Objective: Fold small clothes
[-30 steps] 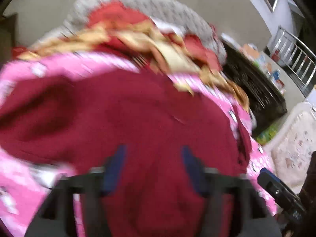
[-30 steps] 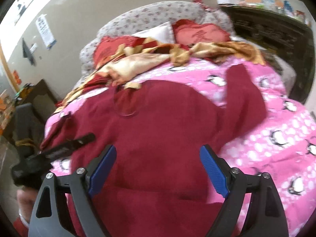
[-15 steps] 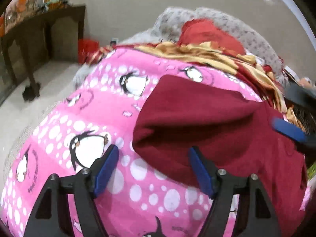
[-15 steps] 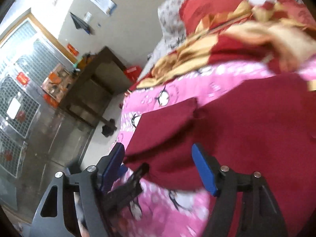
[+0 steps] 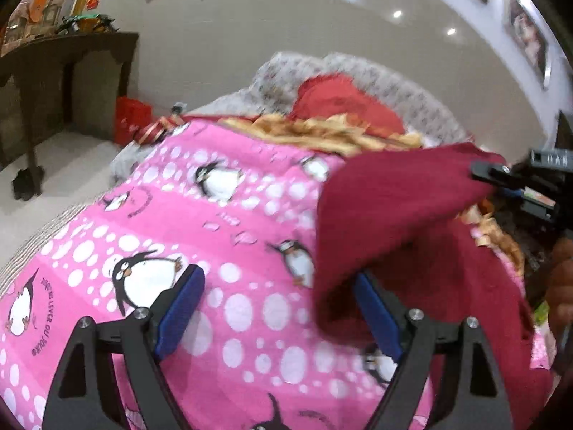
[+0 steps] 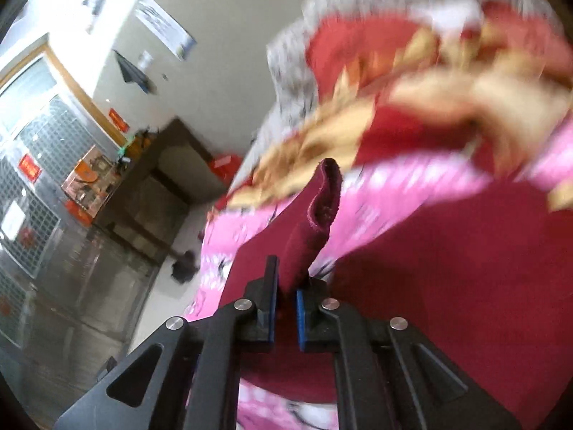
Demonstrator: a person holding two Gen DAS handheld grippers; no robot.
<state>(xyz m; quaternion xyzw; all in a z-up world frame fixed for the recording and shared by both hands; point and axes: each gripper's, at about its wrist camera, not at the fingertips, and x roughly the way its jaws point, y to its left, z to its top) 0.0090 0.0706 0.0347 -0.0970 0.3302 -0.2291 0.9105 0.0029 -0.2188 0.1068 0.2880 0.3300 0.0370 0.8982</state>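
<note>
The right gripper (image 6: pixel 284 317), spread wide a second ago, now pinches the sleeve (image 6: pixel 315 222); left gripper (image 5: pixel 279 311) stays spread beside it, so the fold has begun.

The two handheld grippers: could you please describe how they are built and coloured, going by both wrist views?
Both look alike. The left gripper has a black, angular frame with triangular cut-outs, silver screw heads at the joints, and jaws lined with blue pads. The right gripper shows the same black frame, silver screws and blue pads. No cables or printed markings are visible. A bare hand shows at the left view's edge; no sleeve is visible.
</note>
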